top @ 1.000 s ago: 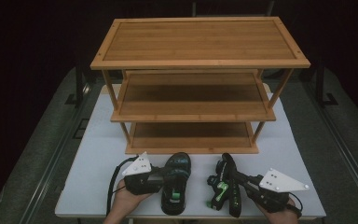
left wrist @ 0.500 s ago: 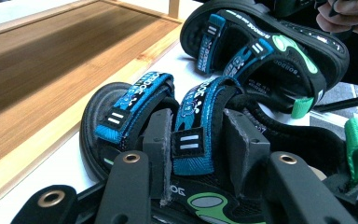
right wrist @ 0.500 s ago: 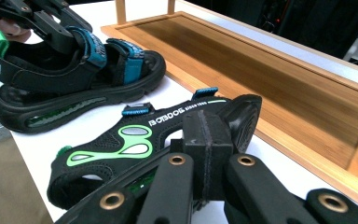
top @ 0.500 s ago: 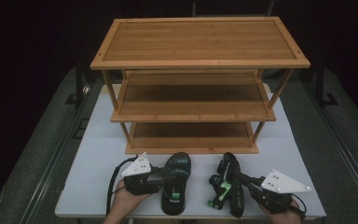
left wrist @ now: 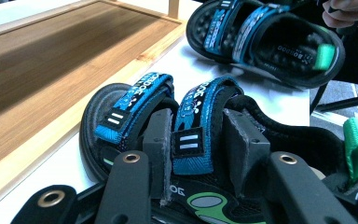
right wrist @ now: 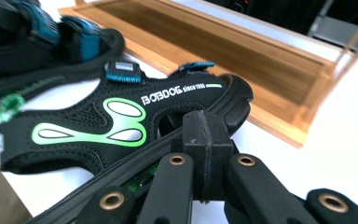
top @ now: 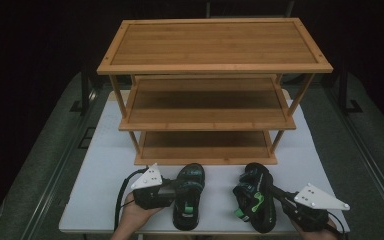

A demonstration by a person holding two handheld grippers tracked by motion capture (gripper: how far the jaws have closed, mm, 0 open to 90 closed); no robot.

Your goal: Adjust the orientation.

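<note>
Two black sandals are seen on the white desk [top: 105, 165], just in front of the bamboo rack's [top: 215, 65] bottom shelf. Left sandal [top: 189, 196] lies flat, blue straps up; its middle strap [left wrist: 200, 126] is pinched between the left claw's [top: 176, 190] pads. Right sandal [top: 255, 196] is tipped on its side; the right claw [top: 276, 192] is pressed together at its sole edge, pads meeting.

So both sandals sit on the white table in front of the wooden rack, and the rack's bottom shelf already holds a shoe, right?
Not quite. The two sandals do sit on the white table before the wooden rack, but its bottom shelf is bare, as the high view shows.
</note>
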